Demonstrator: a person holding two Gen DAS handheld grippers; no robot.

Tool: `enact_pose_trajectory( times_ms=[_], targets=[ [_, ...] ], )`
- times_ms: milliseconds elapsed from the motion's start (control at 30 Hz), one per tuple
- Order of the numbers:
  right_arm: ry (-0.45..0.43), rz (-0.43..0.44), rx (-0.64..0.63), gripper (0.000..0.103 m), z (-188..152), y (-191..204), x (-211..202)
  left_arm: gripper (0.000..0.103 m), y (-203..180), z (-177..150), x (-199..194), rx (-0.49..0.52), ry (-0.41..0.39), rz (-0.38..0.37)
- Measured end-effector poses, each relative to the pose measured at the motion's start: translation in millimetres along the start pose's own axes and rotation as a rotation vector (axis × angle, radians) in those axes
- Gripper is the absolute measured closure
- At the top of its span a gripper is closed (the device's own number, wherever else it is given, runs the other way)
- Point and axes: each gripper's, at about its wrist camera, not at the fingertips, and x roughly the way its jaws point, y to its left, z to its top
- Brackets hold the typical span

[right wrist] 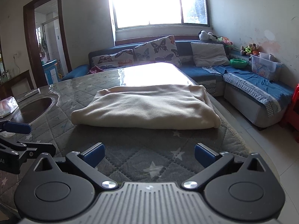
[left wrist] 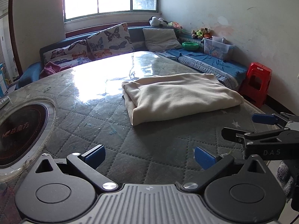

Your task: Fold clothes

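Both sets of jaws hanging wide apart, gripping nothing — left gripper (left wrist: pixel 149 156) and right gripper (right wrist: pixel 148 155) hovering low over the quilted table cover (left wrist: pixel 104 127). Sitting straight ahead of the right jaws, ahead and off to the right of the left ones: the cream garment (right wrist: pixel 145 106), already looking folded into a thick rectangle. Probably pausing between folds, or wrapping up. Next up, likely reaching forward and pinching the near edge for one more fold. Reading "DAS" on the right gripper's body in the left view; lettering on the inset round cooktop (left wrist: pixel 20 130) partly legible, starting "MF".
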Motion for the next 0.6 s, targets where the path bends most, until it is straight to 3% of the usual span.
enact_pose_trajectory(
  times_ms=[600],
  targets=[
    [0.001,-0.019,-0.002,0.0,-3.0,-3.4,-0.4,0.0,-7.8,4.2,-4.3,-0.001,-0.015,-0.025]
  ],
)
